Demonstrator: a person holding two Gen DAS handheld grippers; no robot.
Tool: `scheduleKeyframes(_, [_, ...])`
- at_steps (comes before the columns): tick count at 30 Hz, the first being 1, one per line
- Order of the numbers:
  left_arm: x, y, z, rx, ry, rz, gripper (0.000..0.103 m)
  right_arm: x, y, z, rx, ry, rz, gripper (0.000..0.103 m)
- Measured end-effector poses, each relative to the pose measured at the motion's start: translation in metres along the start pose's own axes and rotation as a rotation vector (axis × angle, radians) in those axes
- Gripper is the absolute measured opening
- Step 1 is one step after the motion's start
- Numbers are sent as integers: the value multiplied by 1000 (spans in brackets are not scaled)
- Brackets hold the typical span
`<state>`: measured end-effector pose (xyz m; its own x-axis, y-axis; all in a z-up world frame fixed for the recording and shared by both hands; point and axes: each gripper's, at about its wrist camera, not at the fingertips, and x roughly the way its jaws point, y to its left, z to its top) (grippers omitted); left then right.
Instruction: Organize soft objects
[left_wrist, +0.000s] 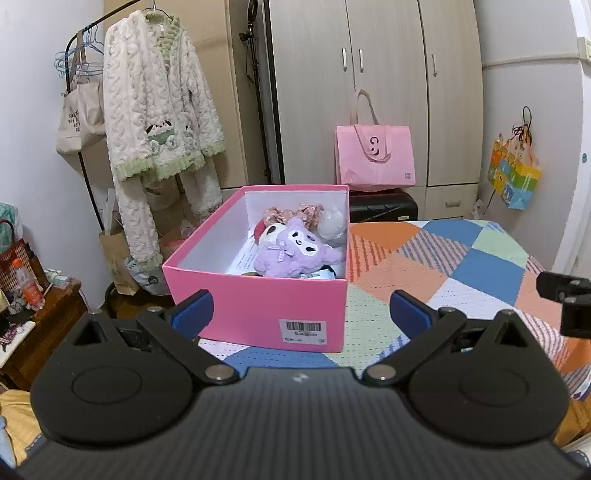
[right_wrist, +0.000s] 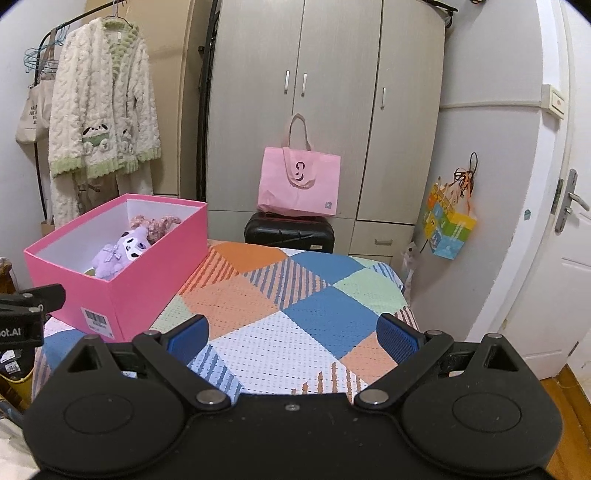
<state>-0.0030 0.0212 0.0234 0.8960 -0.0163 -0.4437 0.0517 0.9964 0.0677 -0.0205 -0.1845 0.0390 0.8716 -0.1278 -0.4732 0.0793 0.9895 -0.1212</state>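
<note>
My left hand-held gripper (left_wrist: 301, 312) hangs spread and empty just before the pink box (left_wrist: 258, 306), lined up to reach in; my right hand-held gripper (right_wrist: 293, 334), equally wide, waits over the bare bedspread (right_wrist: 295, 295). The purple plush (left_wrist: 295, 249) sits inside the box among other soft toys.

I am working in a home bedroom: a bed under a patchwork-patterned quilt (right_wrist: 295, 317), a tall beige three-door wardrobe (right_wrist: 332, 110), a fluffy cream-and-green robe (left_wrist: 155, 110) on a black clothes rail (left_wrist: 79, 147), and a white panelled door with a lever handle (right_wrist: 565, 221).
</note>
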Motion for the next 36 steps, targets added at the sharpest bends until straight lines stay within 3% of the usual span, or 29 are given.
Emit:
scheduleKeyframes(12, [-1, -5, -8, 18, -44, 9, 103, -2, -1, -7, -3, -37, -41, 99])
scheduleKeyframes(36, [5, -6, -14, -2, -13, -17, 103, 3, -2, -12, 3, -36, -46, 99])
